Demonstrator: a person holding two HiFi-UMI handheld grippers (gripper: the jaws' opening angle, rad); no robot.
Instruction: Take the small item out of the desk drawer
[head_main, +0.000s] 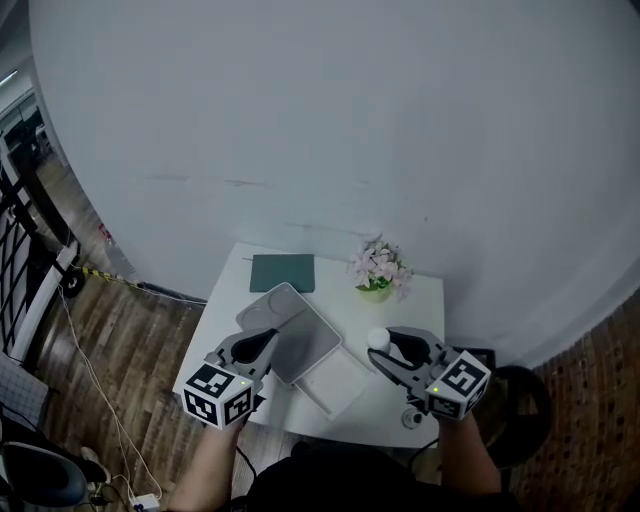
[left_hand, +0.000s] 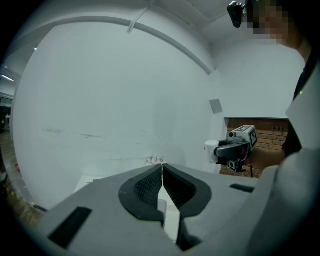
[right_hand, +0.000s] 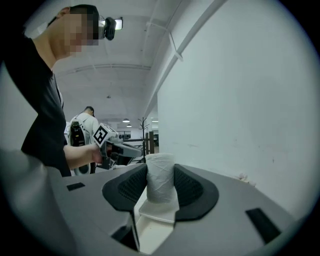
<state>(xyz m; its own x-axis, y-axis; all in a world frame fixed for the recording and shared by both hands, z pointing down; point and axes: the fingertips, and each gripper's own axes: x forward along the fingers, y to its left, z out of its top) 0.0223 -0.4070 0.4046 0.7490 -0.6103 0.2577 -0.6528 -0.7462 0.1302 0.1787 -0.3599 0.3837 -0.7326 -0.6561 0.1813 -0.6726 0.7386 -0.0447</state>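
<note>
While the right gripper (head_main: 383, 352), at the lower right of the head view, is clenched on the small white roll (head_main: 377, 339), the left gripper (head_main: 270, 340) at the lower left has its jaws pressed together on nothing, and its own view shows only a thin seam between the pads. In the right gripper view the roll (right_hand: 160, 186) stands upright between the two ribbed pads (right_hand: 131, 186). They hold it by its curved sides at about mid-height, with its flat top rising above the jaw tips. It looks to be held in the air, clear of the open white drawer (head_main: 340, 388), which lies toward the bottom centre of the head view at the front of the white desk (head_main: 228, 300). The roll's surface is creased and matt, like wrapped paper or tape, so it is probably light and a little yielding rather than hard. It does not look slippery or breakable, though a strong squeeze could dent it. The hold across the sides at mid-height seems the sensible one, since pinching near the top or bottom rim could let the roll tip or pivot between the pads. A pale flower pot (head_main: 378, 272) and a green notebook (head_main: 282, 272) sit at the back of the desk, well apart from both grippers.
</note>
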